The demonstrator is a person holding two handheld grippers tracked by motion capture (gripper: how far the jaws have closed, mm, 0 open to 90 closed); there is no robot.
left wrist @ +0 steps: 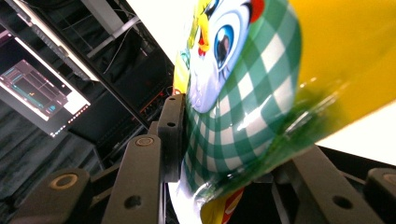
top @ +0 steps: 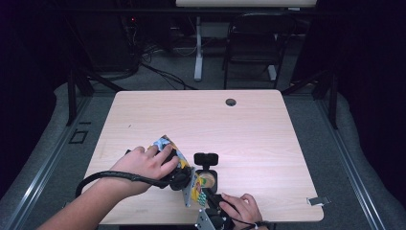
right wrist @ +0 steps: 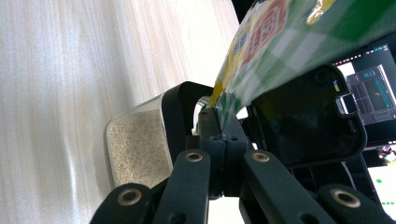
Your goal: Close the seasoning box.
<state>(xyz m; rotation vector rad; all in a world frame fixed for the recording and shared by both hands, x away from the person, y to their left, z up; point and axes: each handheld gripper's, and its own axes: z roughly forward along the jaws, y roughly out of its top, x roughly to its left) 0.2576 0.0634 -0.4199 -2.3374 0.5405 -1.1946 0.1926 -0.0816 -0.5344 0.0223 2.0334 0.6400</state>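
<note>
**Snack bag held at both ends over the open jar**

Both grippers are on the snack bag (top: 178, 160) now. The left gripper (left wrist: 224, 154) has its jaws spread around the bag's checked green middle, one pad (left wrist: 172, 135) pressed to the bag's side and the other jaw touching its underside, so it is clamped on the bag's body. The right gripper (right wrist: 223, 140) has its jaws pinched together on the bag's lower edge, the foil rising from between the fingertips. Just beyond those tips, touching distance, sits the container of pale grains (right wrist: 136, 149), its black flip lid (right wrist: 303, 116) standing open behind the bag.

Looks like a pour or a tear-open is coming. To do it well: keep the right pinch firm on the corner, hold the bag's mouth directly above the jar opening, and tilt slowly with the left so nothing spills onto the table (top: 258, 129).
</note>
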